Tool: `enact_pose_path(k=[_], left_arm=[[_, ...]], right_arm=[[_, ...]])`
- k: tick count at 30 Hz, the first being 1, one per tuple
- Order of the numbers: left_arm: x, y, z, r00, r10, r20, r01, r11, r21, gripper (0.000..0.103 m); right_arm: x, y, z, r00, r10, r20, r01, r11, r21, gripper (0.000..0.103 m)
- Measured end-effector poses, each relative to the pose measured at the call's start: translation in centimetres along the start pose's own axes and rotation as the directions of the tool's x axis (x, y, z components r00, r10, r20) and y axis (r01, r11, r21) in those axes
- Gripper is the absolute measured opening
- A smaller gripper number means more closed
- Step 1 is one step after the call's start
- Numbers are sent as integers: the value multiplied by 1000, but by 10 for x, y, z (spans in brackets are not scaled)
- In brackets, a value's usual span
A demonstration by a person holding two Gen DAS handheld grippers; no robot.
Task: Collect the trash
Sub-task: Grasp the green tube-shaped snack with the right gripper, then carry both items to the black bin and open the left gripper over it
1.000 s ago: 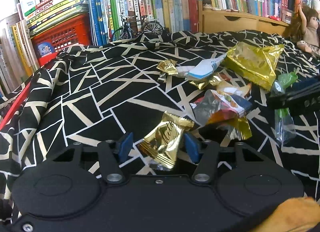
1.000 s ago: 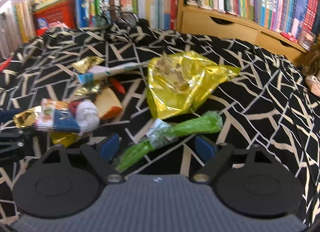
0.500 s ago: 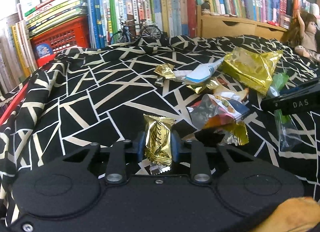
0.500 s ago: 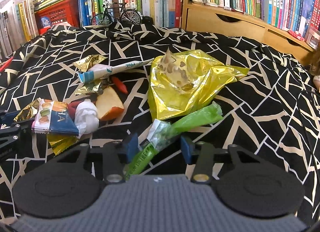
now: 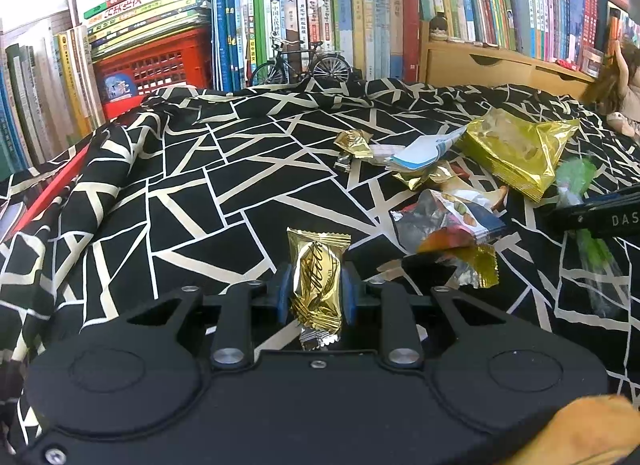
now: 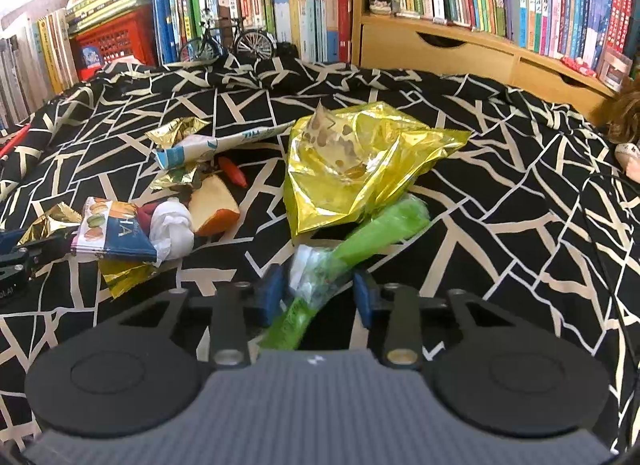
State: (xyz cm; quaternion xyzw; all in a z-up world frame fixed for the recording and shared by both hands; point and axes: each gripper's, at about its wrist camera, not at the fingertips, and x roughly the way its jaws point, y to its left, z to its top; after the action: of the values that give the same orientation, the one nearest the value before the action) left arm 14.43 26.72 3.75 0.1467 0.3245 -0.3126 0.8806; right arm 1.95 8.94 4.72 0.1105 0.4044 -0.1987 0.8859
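1. Black cloth with cream lines, spread wide and rumpled; books ranked upright behind it, a red crate at far left, a model bicycle at the cloth's far edge.
2. Left gripper, at the bottom of its own view; blue pads clamped on both sides of a gold candy wrapper, jaws just closed onto it; wrapper upright between the pads, top edge standing above them.
3. Right gripper, low in its own view; jaws just closing round a green wrapper; left pad against the wrapper's crumpled white part, right pad apart from it with a gap showing; wrapper lying slantwise, far end just beside the yellow bag.
4. Yellow foil bag, crumpled, mid-cloth.
5. Left of the bag, a loose heap: blue-and-white snack packet, white paper wad, orange-crusted bread piece, white tube wrapper, gold foil scraps.
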Motion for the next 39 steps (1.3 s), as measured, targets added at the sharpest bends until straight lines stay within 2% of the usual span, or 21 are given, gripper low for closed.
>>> enact_pose_path(k=[9,18,22,31,37,39], left_arm=[[-19,-8,-5,999,25,23,-25,1000,-14,24],[-62,-14,-10,993,103,57,-97,990,-98,24],[-89,-27,-17,984,161,73,-147,975,-169,24],[-166,-68,-43,953,296,66,-265,919,-293,25],[-208,-82,-63,925,379,40,-352,891,-288,25],[-220,-81,-71,913,408,25,-382,873,-301,27]], right_arm=[[-20,-6,-6,998,31,56,-31,999,-8,36],[-51,-12,-6,982,136,131,-125,989,-83,36],[-69,-17,-8,963,210,168,-185,971,-153,36],[-106,-26,-11,909,383,163,-332,903,-272,37],[-121,-24,-25,870,479,112,-432,853,-291,37],[-125,-22,-31,858,504,100,-456,837,-304,37]])
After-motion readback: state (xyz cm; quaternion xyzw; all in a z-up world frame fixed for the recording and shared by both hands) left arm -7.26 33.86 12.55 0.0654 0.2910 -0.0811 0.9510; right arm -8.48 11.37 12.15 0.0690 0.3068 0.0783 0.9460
